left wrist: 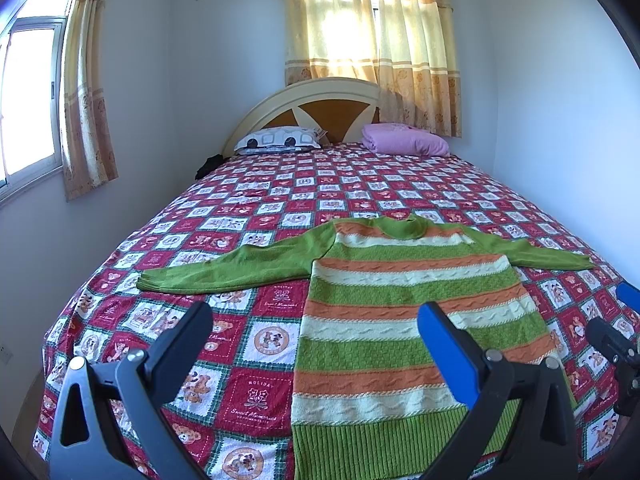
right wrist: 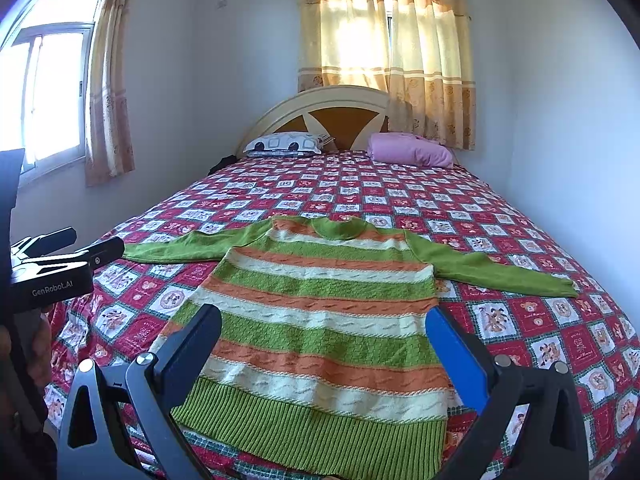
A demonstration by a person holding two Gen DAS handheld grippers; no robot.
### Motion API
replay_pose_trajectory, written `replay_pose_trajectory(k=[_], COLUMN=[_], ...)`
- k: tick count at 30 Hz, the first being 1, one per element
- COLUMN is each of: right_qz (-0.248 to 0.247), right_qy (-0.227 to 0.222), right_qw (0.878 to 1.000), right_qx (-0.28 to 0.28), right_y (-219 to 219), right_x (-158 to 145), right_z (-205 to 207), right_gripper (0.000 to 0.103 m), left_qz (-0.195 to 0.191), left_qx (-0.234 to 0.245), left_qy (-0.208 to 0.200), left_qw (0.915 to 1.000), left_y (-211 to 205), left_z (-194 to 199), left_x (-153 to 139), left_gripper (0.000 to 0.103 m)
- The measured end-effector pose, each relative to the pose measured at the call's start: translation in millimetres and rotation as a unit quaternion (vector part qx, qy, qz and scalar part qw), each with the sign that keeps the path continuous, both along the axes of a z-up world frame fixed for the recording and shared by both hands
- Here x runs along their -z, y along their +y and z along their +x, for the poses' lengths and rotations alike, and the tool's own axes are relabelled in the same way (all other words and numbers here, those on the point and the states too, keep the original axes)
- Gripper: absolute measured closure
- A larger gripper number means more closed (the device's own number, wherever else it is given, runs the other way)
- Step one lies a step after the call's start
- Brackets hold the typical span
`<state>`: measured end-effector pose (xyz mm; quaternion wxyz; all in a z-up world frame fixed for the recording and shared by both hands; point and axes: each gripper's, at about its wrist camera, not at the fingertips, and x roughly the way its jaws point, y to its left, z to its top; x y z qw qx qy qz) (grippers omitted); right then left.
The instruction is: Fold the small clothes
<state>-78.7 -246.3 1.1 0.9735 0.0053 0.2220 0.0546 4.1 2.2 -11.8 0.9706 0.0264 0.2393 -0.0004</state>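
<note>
A small knit sweater (left wrist: pixel 404 304) with green, orange and cream stripes and green sleeves lies flat on the bed, hem toward me, both sleeves spread out sideways. It also shows in the right wrist view (right wrist: pixel 316 320). My left gripper (left wrist: pixel 314 316) is open and empty, held above the bed over the sweater's left edge. My right gripper (right wrist: pixel 324 320) is open and empty, held above the sweater's lower body. The right gripper shows at the right edge of the left wrist view (left wrist: pixel 616 336); the left one shows at the left edge of the right wrist view (right wrist: pixel 72 256).
The bed has a red patchwork cover (left wrist: pixel 256 208). A patterned pillow (left wrist: pixel 280 140) and a folded pink blanket (left wrist: pixel 404 140) lie by the headboard (left wrist: pixel 312 100). White walls flank the bed; curtained windows stand behind and on the left (left wrist: pixel 32 100).
</note>
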Motion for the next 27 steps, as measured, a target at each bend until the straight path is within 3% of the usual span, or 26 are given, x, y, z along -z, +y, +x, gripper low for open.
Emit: replay_pose_trajectory(k=[27], right_qz=[0.003], right_qy=[0.000], right_qw=[1.000], right_qx=[-0.004], right_y=[-7.4], right_x=[-1.5], right_z=[3.2], right_gripper=[0.001], left_qz=[-0.003], left_qx=[0.000], left_qy=[0.013], left_qw=[0.9999], left_y=[-6.1], left_z=[-1.2], left_x=[12.3], left_gripper=[0.000])
